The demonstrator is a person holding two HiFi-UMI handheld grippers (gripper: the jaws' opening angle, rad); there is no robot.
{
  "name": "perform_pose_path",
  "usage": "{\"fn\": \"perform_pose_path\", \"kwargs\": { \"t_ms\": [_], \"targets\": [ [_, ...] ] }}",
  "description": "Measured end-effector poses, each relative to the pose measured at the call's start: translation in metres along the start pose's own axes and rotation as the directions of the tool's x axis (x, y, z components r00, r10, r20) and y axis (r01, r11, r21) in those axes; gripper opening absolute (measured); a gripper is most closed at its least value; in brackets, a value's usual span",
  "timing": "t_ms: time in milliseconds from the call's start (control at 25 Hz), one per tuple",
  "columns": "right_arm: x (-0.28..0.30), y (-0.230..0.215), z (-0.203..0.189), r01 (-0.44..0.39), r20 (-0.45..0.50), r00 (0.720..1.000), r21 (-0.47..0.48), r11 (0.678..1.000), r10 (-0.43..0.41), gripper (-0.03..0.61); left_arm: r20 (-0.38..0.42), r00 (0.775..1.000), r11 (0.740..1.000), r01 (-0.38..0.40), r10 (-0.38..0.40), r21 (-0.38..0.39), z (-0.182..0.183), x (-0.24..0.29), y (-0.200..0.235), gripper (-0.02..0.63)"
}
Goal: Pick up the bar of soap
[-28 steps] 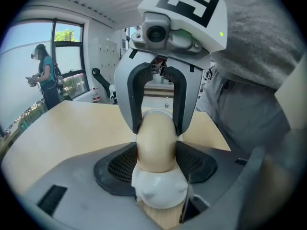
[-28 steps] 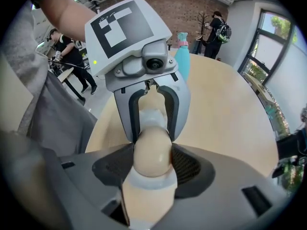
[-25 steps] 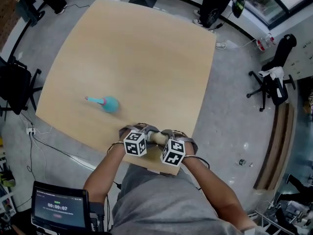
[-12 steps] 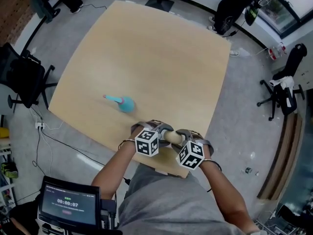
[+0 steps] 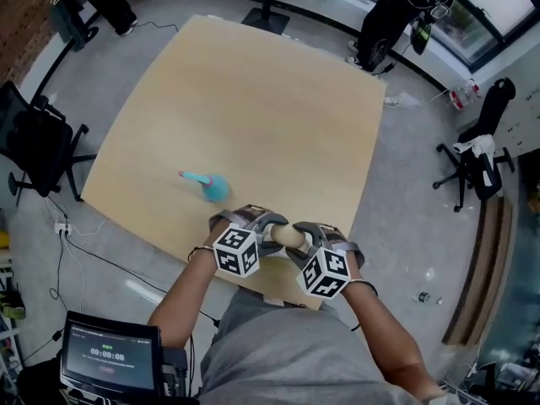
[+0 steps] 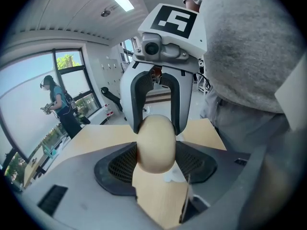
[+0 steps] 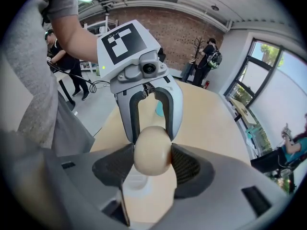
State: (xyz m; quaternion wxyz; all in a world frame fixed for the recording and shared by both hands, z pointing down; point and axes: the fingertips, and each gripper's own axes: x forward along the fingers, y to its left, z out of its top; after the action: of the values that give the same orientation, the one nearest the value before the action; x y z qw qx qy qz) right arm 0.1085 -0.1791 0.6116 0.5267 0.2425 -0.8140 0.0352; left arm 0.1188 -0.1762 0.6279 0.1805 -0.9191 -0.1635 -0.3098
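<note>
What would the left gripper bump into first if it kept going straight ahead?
The left gripper has its jaws clamped on the bar of soap; straight beyond, it would probably hit the right gripper holding the other end.

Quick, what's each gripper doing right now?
Left gripper: closed on the soap.
Right gripper: closed on the same soap.

tablet scrn (image 5: 108, 354), timer 00:00:08
</note>
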Motion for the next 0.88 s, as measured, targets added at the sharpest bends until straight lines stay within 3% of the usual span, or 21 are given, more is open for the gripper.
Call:
{"fn": "perform_pose_path", "kwargs": {
  "t_ms": [440,880],
  "targets": [
    [-0.001,-0.024,0.033,0.051,0.068,0.997,-0.1,0.994,-0.044,0.244,-0.04,0.993,0.993,-0.114,0.115,0.034,-0.007,-0.031,0.027,0.252],
    [0.016,0.022,0.107,0.069,0.141,0.989,-0.22,0.973,-0.038,0.244,-0.117,0.964,0.971,-0.238,0.239,0.024,-0.042,-0.102,-0.015,0.252]
  ]
}}
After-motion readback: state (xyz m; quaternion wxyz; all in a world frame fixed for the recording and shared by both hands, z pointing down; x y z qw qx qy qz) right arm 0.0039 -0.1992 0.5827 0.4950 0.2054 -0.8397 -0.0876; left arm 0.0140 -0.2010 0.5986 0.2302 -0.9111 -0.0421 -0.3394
